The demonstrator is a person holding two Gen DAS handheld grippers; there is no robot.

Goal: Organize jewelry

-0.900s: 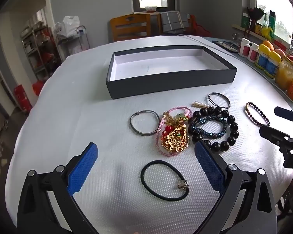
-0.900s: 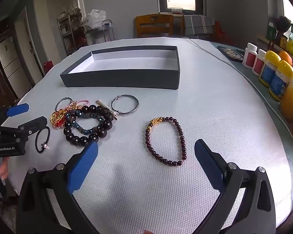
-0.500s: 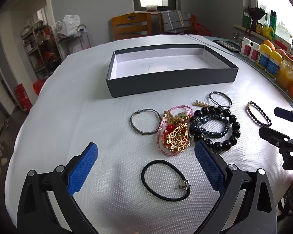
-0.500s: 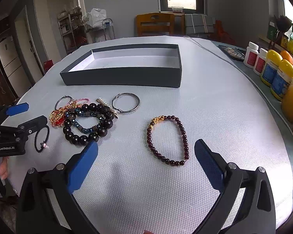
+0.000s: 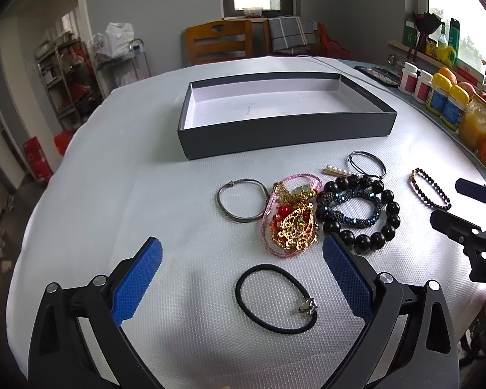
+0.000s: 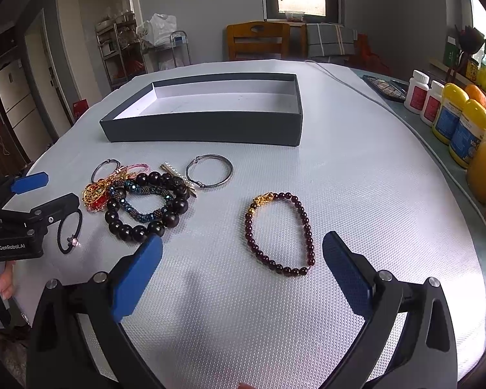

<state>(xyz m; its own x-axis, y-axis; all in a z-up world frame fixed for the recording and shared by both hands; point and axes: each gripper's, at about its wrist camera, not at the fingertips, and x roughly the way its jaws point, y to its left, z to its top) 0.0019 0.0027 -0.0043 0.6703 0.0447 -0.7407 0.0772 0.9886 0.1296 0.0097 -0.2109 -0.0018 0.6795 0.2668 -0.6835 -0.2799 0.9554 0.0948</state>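
**Left wrist view: both grippers spread wide over the jewelry, nothing picked up**

I see my left gripper (image 5: 241, 267) with its blue-padded jaws fully apart, empty, above a black elastic hair tie with a small silver charm (image 5: 276, 298) lying near the front edge of the white textured tablecloth (image 5: 129, 194). Just past it sits a cluster: a thin grey metal bangle (image 5: 241, 199), touching a gold filigree pendant tangled with pink cord and red beads (image 5: 291, 223), and a large black bead bracelet (image 5: 361, 214) with a dark blue beaded bracelet (image 5: 350, 207) lying inside it. Behind those lie a pearl hair clip (image 5: 336, 171) and a second thin grey wire hoop (image 5: 366, 162).

In the right wrist view, my right gripper (image 6: 242, 264) is equally wide open and empty, hovering near a dark red bead bracelet with a gold charm (image 6: 280, 233), which lies alone, well apart from the cluster.

The shallow dark grey cardboard box with a white interior (image 5: 285, 136) stands empty toward the far edge of the table.
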